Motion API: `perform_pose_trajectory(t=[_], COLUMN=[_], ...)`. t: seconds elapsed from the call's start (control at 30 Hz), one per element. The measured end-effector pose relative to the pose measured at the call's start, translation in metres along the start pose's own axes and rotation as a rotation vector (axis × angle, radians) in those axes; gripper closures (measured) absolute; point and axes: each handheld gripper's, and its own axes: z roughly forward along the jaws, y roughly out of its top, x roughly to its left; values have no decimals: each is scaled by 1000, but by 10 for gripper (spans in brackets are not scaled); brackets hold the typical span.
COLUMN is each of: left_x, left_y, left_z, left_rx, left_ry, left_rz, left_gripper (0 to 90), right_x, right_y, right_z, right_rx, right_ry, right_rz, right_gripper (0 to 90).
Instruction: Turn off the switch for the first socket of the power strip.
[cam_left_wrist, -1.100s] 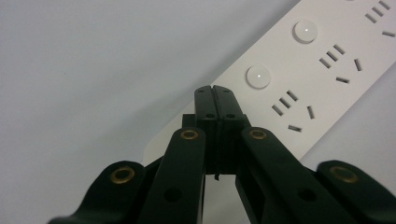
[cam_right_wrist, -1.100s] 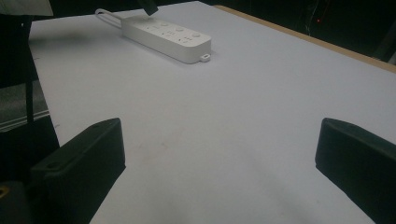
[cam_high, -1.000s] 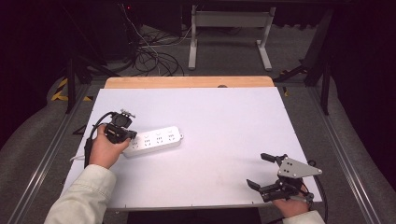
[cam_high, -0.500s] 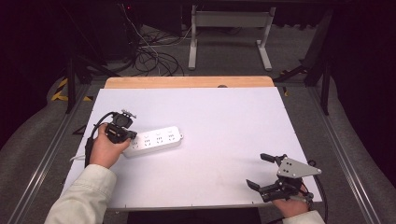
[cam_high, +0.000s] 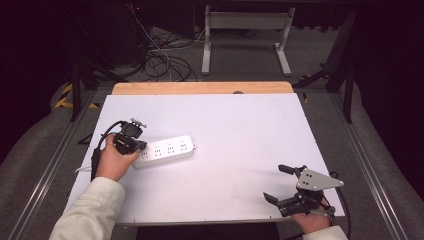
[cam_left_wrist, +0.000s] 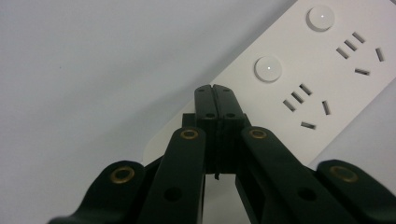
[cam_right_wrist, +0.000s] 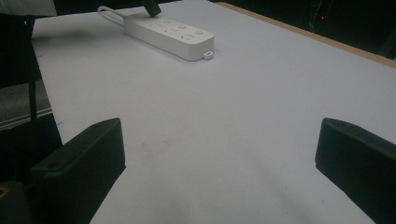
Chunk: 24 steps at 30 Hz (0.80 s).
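Both grippers wait: left gripper pinched shut over the rigid, light, slippery power strip near the table's left edge, right gripper wide open, empty; grip across its narrow sides.

The left gripper is held low with jaws pressed together; the right gripper is rested near the edge, jaws spread wide.

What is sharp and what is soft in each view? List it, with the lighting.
High view: the table is evenly lit and the surrounding floor dark. Left gripper view: the shut left gripper is sharp, the power strip slightly soft. Right gripper view: the open right gripper is blurred.
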Motion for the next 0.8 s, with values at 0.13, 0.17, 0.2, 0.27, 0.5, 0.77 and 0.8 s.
perform_pose_trajectory(t=[0.13, 0.17, 0.2, 0.27, 0.5, 0.77, 0.8], left_x=[0, 0, 0, 0, -1, -3, -4], left_y=[0, 0, 0, 0, -1, -2, -2], left_z=[0, 0, 0, 0, 0, 0, 0], left_rx=[-2, -1, -1, -3, -12, -14, -13], left_ry=[-3, 0, 4, 3, 6, 24, 31], left_rz=[-5, -1, -1, -2, 0, 10, 16], left_gripper=[900, 900, 900, 900, 900, 900, 900], right_x=[0, 0, 0, 0, 0, 0, 0], right_y=[0, 0, 0, 0, 0, 0, 0], right_z=[0, 0, 0, 0, 1, 1, 1], right_rx=[2, 2, 2, 2, 6, 11, 11], right_ry=[1, 1, 2, 1, 4, 5, 5], right_rz=[0, 0, 0, 0, 1, 1, 1], right_gripper=[19, 19, 19, 19, 20, 19, 19])
